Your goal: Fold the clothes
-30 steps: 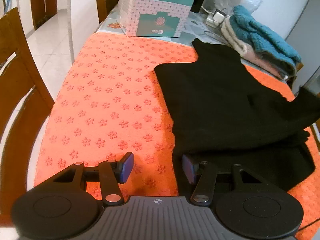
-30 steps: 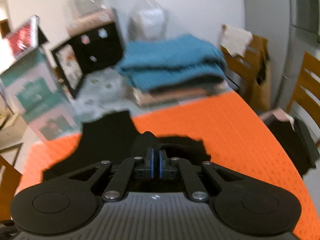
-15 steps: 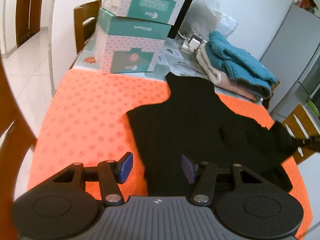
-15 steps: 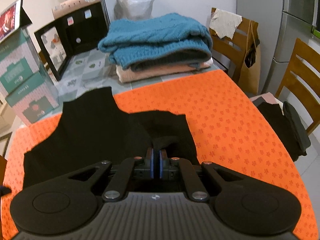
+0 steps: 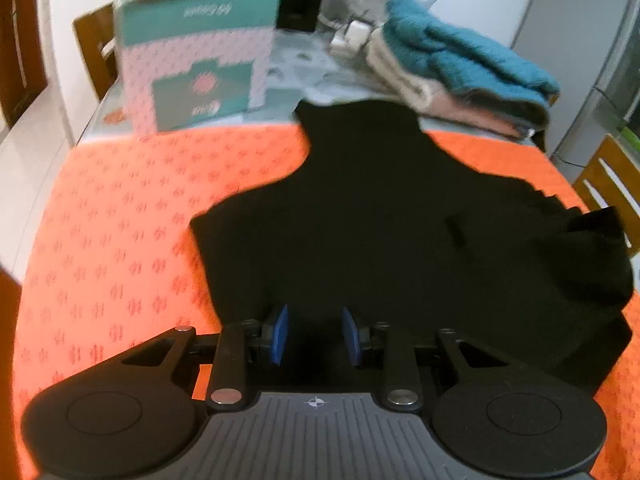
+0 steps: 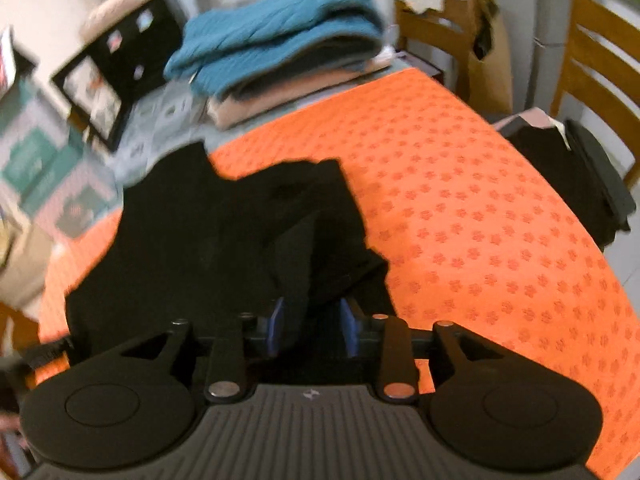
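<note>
A black garment (image 5: 380, 220) lies spread on the orange flower-patterned mat (image 5: 120, 220), its neck pointing to the far end. My left gripper (image 5: 315, 334) is open over the garment's near hem, blue pads (image 5: 280, 334) on either side of dark cloth. In the right wrist view the same garment (image 6: 192, 240) has a sleeve (image 6: 324, 232) folded inward over the body. My right gripper (image 6: 312, 324) is open, and the bunched end of that sleeve lies just at its fingertips. Whether either gripper touches the cloth is hard to tell.
A folded teal sweater on pink and cream clothes (image 5: 472, 64) sits at the table's far end, beside stacked teal-and-pink boxes (image 5: 196, 60). A black frame (image 6: 112, 80) leans behind. Wooden chairs (image 6: 596, 56) stand to the right, one holding dark clothes (image 6: 568, 176).
My right gripper was shut on the black sleeve and now stands open, the cloth let go. My left gripper has moved right onto the garment's hem and its fingers have narrowed.
</note>
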Motion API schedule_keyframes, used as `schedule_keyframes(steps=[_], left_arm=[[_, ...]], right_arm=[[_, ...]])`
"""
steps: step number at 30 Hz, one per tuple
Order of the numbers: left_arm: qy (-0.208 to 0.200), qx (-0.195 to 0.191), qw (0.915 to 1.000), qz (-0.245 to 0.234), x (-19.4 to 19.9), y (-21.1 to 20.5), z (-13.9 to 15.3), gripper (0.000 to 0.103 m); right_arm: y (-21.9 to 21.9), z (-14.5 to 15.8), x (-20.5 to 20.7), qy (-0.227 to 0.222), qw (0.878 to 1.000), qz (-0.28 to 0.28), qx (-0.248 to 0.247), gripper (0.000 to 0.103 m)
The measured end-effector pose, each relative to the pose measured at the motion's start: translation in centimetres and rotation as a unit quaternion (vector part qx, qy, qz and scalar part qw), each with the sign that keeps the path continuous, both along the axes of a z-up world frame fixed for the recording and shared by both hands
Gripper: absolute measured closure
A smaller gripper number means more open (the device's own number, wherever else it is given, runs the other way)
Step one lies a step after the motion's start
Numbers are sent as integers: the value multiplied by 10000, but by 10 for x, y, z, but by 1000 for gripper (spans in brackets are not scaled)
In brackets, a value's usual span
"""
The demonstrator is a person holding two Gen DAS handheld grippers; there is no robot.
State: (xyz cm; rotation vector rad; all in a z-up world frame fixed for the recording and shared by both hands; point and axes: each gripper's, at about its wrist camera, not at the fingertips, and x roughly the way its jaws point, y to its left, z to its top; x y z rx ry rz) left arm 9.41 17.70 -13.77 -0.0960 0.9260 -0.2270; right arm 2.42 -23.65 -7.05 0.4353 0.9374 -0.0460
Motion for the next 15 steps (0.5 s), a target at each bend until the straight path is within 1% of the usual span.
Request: schedule_keyframes(steps=[5, 7, 8, 9, 13, 14, 15], left_arm=[[-17, -19, 10000, 28, -4, 2, -1, 72], [-24, -26, 10000, 39, -5, 3, -2, 72], [-28, -30, 10000, 45, -6, 3, -2, 72], [-28, -33, 10000, 53, -6, 3, -2, 72], [4, -154, 9998, 131, -5, 6, -2, 72], [12, -189, 9997, 152, -5, 7, -3, 72], [21, -224, 9996, 172, -5, 8, -3, 72]], right_arm=[[-28, -6, 14, -68, 9973, -490, 549, 62], [-38, -12, 25, -76, 9935, -663, 927, 58], [-41, -15, 31, -46, 9913, -729, 1095, 54], [-42, -19, 37, -1, 9890, -782, 1252, 53], [-43, -32, 51, 159, 9815, -868, 1700, 54], [-42, -35, 53, 196, 9798, -872, 1787, 59], [-42, -38, 55, 233, 9781, -876, 1873, 67]])
